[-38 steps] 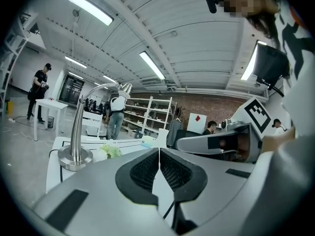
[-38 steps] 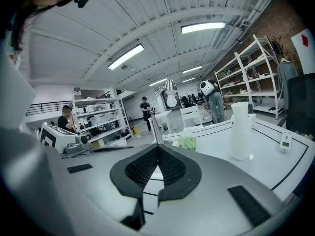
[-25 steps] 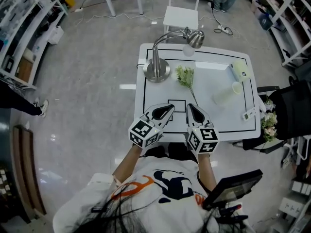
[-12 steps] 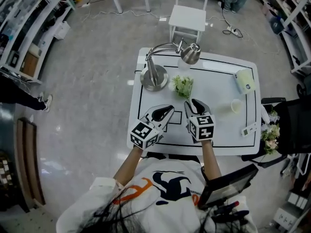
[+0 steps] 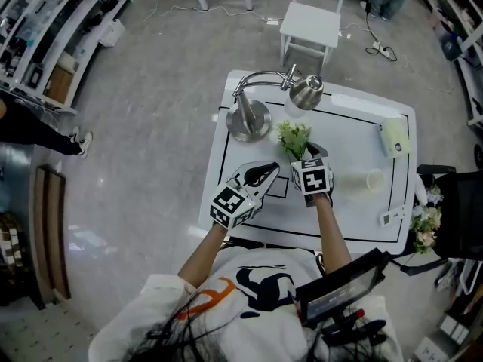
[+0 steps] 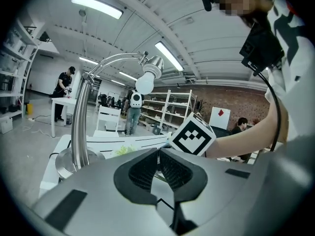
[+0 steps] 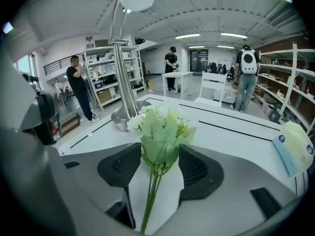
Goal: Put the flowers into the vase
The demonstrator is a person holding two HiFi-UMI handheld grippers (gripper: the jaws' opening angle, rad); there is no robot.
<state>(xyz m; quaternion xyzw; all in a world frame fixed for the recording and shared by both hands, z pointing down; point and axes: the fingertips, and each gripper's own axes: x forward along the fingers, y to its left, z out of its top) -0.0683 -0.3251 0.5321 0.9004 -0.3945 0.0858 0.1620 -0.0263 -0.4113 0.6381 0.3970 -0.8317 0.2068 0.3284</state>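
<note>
A small bunch of pale green and white flowers (image 5: 293, 136) lies on the white table (image 5: 355, 221), right of the lamp base. My right gripper (image 5: 309, 152) is over its stems. In the right gripper view the flowers (image 7: 160, 132) lie between the jaws of the right gripper (image 7: 160, 168), which are opening, and the pads (image 7: 197, 168) stand clear of the stems. My left gripper (image 5: 267, 171) hovers near the table's front left, shut and empty (image 6: 158, 167). A faint clear vessel (image 5: 374, 179), perhaps the vase, sits to the right.
A chrome gooseneck lamp (image 5: 250, 118) stands at the table's back left, its shade (image 5: 306, 94) over the flowers. A pale roll (image 5: 395, 136) lies at the right, a small white device (image 5: 389, 217) near the right front edge. A white chair (image 5: 313, 25) stands behind the table.
My right gripper has moved forward and down over the flower stems, and its jaws have come apart. My left gripper has edged forward a little and stays shut.
</note>
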